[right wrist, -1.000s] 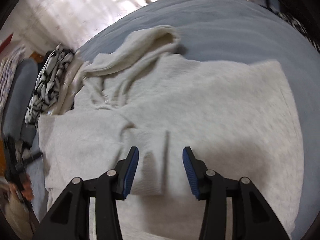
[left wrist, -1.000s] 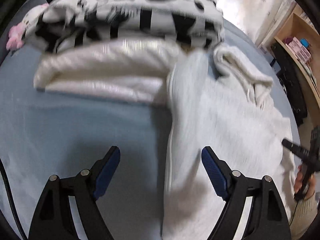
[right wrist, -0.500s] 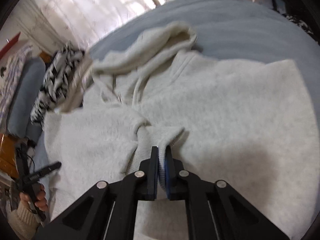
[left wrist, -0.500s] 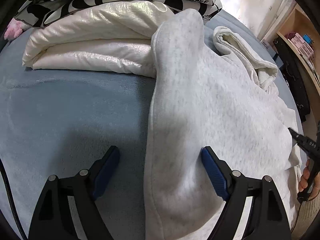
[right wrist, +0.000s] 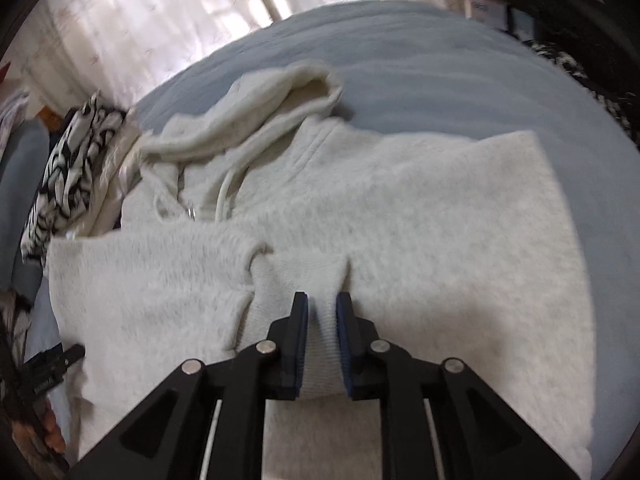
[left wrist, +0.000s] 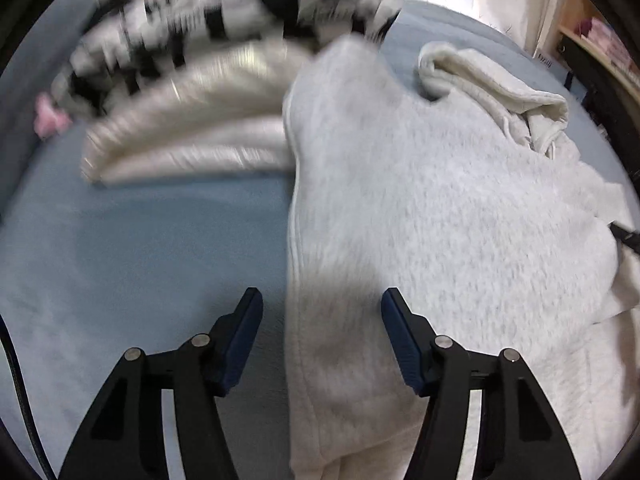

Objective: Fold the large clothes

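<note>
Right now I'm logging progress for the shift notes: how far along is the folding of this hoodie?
Early. Done: the hoodie lies flat on the bed, one sleeve across its chest. In hand: the right gripper pinches that sleeve's ribbed cuff; the left gripper hangs open over the side edge. Left: hood unfolded, body not folded up. Folded clothes sit beside it.

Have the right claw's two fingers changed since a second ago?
Yes. The right claw, wide open over the pale grey fleece hoodie then, now has its fingers nearly together, pinching the hoodie's ribbed cuff.
</note>
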`<action>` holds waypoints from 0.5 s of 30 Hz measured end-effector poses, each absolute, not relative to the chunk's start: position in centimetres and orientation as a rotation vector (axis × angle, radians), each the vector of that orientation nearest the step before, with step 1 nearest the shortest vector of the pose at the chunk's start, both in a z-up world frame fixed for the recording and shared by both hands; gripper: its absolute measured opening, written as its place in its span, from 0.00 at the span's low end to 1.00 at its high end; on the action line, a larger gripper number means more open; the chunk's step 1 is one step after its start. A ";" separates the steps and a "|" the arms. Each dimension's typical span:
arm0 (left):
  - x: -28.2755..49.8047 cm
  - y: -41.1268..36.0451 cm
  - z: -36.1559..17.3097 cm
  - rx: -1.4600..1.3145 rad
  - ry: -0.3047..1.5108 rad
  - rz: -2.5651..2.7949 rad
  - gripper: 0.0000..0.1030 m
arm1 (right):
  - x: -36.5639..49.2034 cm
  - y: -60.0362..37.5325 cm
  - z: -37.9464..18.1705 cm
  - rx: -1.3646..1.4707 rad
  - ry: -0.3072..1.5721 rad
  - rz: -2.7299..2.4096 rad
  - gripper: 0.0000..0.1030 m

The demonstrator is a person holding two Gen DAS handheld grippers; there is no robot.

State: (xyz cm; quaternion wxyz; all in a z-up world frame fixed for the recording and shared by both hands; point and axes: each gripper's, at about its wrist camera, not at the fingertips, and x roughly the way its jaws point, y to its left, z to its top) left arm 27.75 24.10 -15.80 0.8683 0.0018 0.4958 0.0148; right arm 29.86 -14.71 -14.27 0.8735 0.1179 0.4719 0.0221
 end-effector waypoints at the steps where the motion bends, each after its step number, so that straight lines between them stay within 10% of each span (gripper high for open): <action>1: 27.5 23.7 -15.0 0.026 1.003 0.044 0.59 | 29.4 -14.6 -13.6 0.239 0.958 0.042 0.14; 15: 33.2 20.8 -14.1 -0.033 0.819 0.124 0.64 | 30.0 -5.2 -14.3 0.177 0.991 0.293 0.14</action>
